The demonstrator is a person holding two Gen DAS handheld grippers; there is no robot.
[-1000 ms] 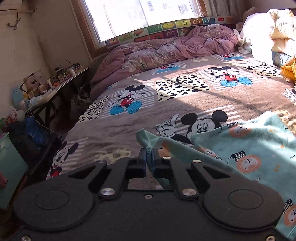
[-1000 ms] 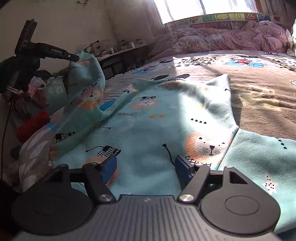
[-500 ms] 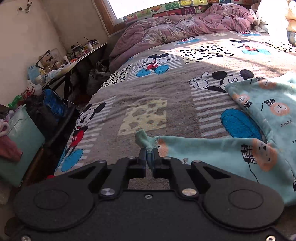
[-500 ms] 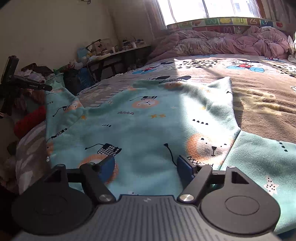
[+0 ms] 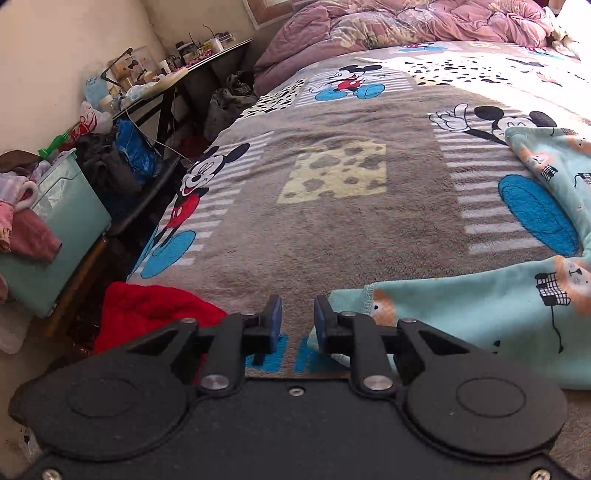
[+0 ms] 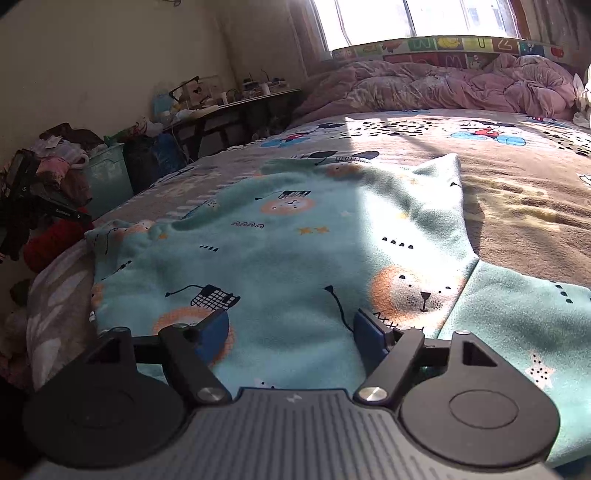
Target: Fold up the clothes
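A teal fleece garment with lion prints (image 6: 314, 240) lies spread on the bed. Its left sleeve (image 5: 480, 306) stretches flat toward the bed's near left corner. The sleeve's cuff (image 5: 354, 299) rests on the blanket just right of my left gripper (image 5: 297, 310). That gripper's jaws are opening with a narrow gap, and nothing sits between the blue pads. My right gripper (image 6: 291, 325) hovers low over the garment's body, open wide, with cloth beneath it but not pinched.
The Mickey-print blanket (image 5: 332, 221) covers the bed. A red cloth (image 5: 147, 314) lies off the bed's left edge. A teal bin (image 5: 62, 229) piled with clothes and a cluttered desk (image 5: 177, 70) stand along the left wall. A pink duvet (image 5: 406, 26) is heaped at the far end.
My left gripper carried the sleeve cuff down and outward to the bed's left corner, then its jaws parted and the cuff dropped onto the blanket. The right gripper stayed put.
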